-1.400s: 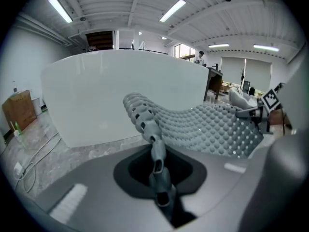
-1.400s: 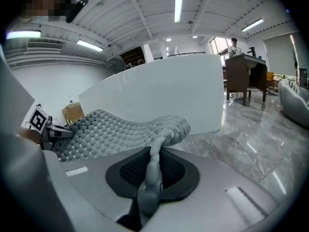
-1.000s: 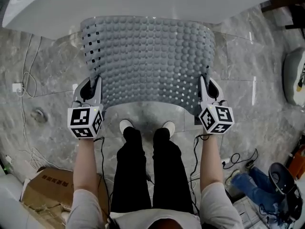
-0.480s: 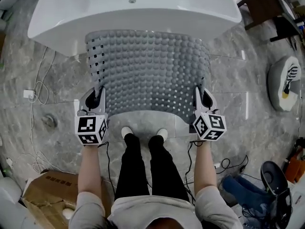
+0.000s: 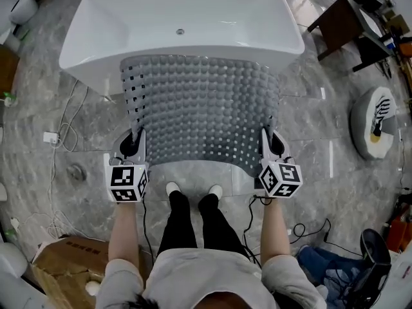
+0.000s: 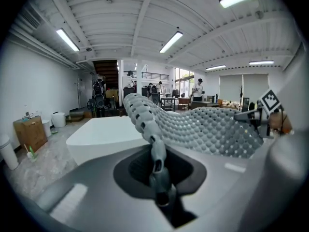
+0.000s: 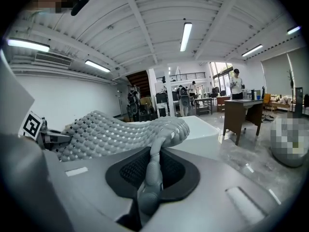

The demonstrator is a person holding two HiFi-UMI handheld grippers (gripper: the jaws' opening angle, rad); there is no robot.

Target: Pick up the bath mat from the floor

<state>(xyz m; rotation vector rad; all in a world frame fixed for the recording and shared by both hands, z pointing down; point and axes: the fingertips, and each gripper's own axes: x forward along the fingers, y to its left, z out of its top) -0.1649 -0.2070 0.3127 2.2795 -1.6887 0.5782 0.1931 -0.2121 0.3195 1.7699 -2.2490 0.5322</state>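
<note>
Head view, bottom of frame: I see the operator's legs in black trousers [image 5: 193, 227], with white-toed shoes [image 5: 172, 188] planted on the grey marble floor [image 5: 84, 108]. A brown cardboard box [image 5: 61, 262] sits at lower left.

Both forearms run up the frame to the two claws, level with each other at mid-height.

Left claw [image 5: 137, 136]: closed narrow on the near left corner of the grey studded rubber bath mat [image 5: 203, 105]. In the left gripper view a strip of the mat's edge is pinched between the jaws, and the sheet rises from there and spreads to the right.

Right claw [image 5: 264, 136]: likewise closed narrow, on the near right corner. In the right gripper view the edge is clamped between the jaws and the sheet runs off to the left.

Mat position: centre of frame, stretched wide between the two claws, studs up. Its near edge is held clear of the floor, and bare marble shows under it just ahead of the shoes. Its far edge overlaps the near rim of the white freestanding bathtub [image 5: 180, 15]; I cannot tell whether they touch.

Further out: white cables [image 5: 59, 124] lie on the floor at left, and a dark wooden desk [image 5: 336, 23] stands at upper right. The gripper views show an open hall beyond the tub, with a person [image 7: 235, 83] standing far back.
</note>
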